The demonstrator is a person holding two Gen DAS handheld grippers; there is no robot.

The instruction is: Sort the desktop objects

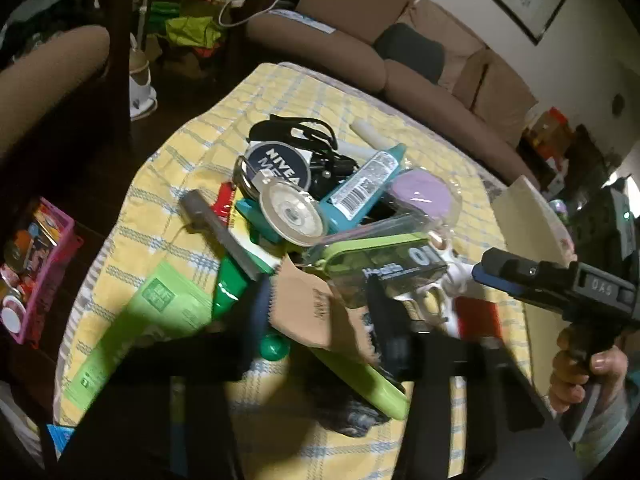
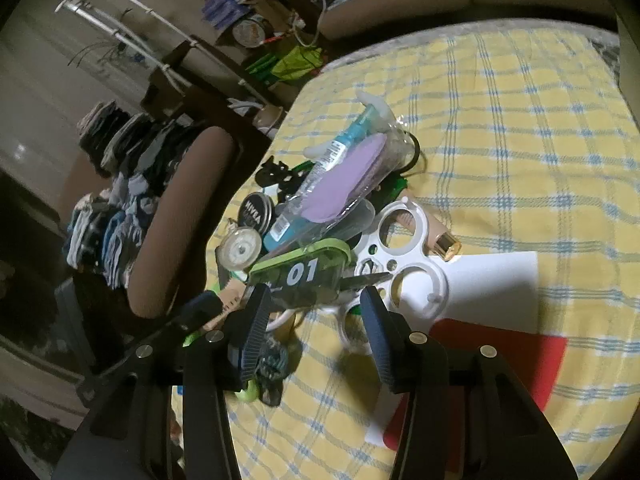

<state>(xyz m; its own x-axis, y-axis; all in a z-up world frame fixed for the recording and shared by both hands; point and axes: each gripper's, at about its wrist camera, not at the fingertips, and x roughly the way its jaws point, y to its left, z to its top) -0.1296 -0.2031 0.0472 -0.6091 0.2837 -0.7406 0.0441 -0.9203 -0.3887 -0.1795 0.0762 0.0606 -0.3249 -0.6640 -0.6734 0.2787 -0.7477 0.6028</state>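
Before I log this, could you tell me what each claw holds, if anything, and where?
The left claw grips the tan packet by its near end; the right claw is open and empty.

l tool [image 1: 320,312] jaws pinched shut, r tool [image 2: 316,304] jaws apart, both angled down

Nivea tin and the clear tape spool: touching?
Touching. In the left wrist view the tape spool overlaps the Nivea tin's lower rim with no gap; the right wrist view shows them abutting too.

Black tool [image 2: 312,300], ribbed blue pads; silver screws.
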